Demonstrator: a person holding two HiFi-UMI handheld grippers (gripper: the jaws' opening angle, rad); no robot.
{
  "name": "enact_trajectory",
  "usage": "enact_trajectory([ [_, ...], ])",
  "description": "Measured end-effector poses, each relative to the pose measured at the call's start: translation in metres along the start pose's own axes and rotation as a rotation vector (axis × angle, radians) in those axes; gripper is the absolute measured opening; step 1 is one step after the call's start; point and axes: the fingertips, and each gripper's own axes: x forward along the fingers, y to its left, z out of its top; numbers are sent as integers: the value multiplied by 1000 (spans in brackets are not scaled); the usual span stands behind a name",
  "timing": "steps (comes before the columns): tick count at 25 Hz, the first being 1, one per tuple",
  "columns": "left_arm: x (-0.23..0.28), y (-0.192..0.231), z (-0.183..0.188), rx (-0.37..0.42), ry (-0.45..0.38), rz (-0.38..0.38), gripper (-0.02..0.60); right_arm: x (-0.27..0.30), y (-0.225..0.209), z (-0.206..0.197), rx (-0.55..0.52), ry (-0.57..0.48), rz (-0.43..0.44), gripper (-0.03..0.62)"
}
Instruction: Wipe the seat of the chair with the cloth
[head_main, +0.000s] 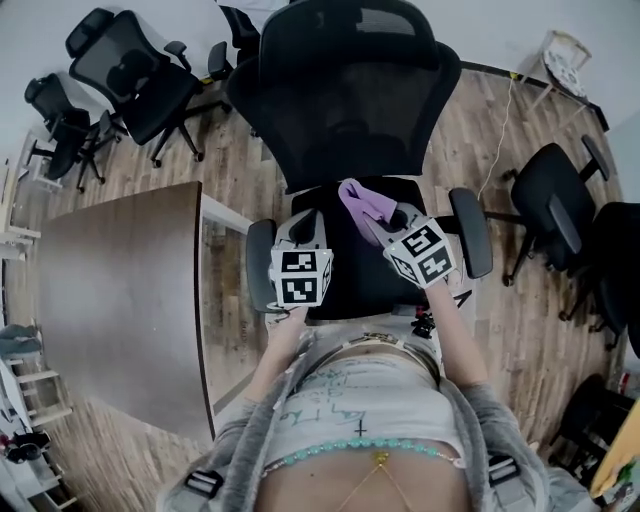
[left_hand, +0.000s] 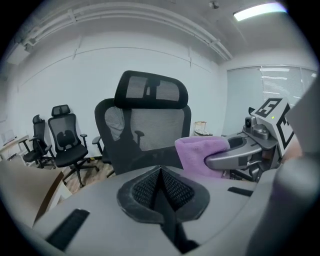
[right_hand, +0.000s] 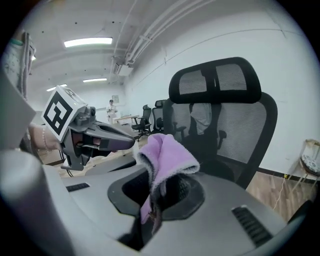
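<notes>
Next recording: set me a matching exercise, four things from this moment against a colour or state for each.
Things:
1 cloth
2 left gripper
3 chair seat
4 table

Colour or state:
A brown, left of the chair seat
B purple, clamped in the right gripper
C jaws together, nothing between them
D black, below both grippers

Pairs: 1-B, 2-C, 3-D, 4-A

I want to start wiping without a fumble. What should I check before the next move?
1. Grip: right gripper has its claw shut on the cloth: ok.
2. Spare tool: left gripper has its claw shut, empty: ok.
3. Contact of cloth with seat: cannot tell.
4. Visible seat free of clutter: ok.
5. Wiping path: left gripper hangs over the seat: not ok.
</notes>
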Motion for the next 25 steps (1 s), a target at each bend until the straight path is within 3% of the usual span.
enact_trajectory([
  [9, -11, -2, 56, 40, -136, 21, 2, -16, -7, 55, -73, -132, -41, 48],
  [18, -31, -3, 106, 88, -260, 50, 2, -42, -2, 124, -124, -367, -92, 48],
  [25, -49, -1, 138, 100, -350, 69, 2, -56, -3, 162, -164, -464, -129, 48],
])
